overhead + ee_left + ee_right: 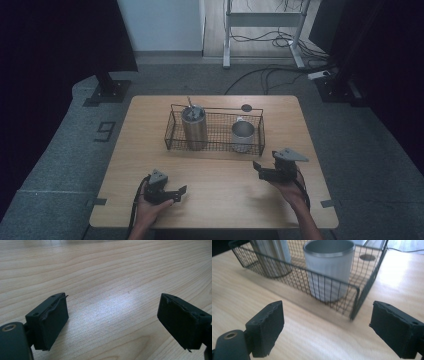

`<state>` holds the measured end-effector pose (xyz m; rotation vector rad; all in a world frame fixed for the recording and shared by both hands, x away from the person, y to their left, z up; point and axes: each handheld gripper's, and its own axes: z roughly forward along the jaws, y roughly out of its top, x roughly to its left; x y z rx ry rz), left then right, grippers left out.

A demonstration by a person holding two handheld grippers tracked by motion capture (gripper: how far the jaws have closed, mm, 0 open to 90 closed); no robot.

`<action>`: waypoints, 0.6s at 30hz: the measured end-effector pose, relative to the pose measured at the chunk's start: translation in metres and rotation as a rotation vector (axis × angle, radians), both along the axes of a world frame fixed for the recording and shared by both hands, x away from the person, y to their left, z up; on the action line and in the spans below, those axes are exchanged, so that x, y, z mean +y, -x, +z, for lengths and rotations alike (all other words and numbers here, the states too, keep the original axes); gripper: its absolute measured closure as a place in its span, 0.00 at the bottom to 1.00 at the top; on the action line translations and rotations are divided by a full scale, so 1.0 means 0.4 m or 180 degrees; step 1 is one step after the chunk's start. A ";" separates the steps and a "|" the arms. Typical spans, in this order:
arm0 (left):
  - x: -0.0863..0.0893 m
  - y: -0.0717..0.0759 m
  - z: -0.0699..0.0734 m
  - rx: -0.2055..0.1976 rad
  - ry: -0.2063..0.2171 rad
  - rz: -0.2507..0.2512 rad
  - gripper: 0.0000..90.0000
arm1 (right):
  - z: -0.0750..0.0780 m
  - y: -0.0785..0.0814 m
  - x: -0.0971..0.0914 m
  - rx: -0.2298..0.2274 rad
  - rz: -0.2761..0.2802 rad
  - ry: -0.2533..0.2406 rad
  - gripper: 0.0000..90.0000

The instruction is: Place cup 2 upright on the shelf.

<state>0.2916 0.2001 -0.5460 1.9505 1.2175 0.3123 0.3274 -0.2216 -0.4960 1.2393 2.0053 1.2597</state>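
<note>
— What's on the table (150, 150)?

— Pale wood, fine straight grain, rounded corners. Toward the far side sits a black wire basket (215, 146), a long low rectangle of thin mesh. Inside it at the left end stands a tall brushed-metal tumbler (194, 129) with a lid and a thin straw or rod poking up. At the right end is a shorter, wider metal cup (242, 136), open at the top, with a matte grey wall.

— And the person?

— Two forearms come in from the near edge. The left gripper (176, 194) is low over the wood near the front, well apart from the basket. The right gripper (264, 170) is held higher, just in front of the basket's right end, with a grey three-cornered plate (291, 155) on top.

— Are the jaws holding anything?

— No. On both, the jaws are spread wide with nothing between them. The pads are blocky, dull black, a bit ragged at the edges.

— Do the close views add anything?

— The left gripper view gives bare wood grain with a soft sheen between its pads. The right gripper view looks straight at the basket's near corner (355, 302) and the cup (329, 267) behind the mesh, its rim bright and smooth; the tumbler's base (273, 255) shows at the upper left. From above you also see a small dark round disc (246, 107) in the tabletop beyond the basket.
</note>
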 end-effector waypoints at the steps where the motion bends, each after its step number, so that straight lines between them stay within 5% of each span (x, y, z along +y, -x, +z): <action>1: 0.000 0.000 0.000 -0.0001 -0.0001 0.0001 0.11 | 0.000 0.000 0.000 0.0000 0.0000 0.0000 0.13; 18: -0.001 0.000 0.000 -0.0014 -0.0001 0.0002 0.11 | -0.076 0.065 -0.055 0.0176 -0.0074 0.0059 0.14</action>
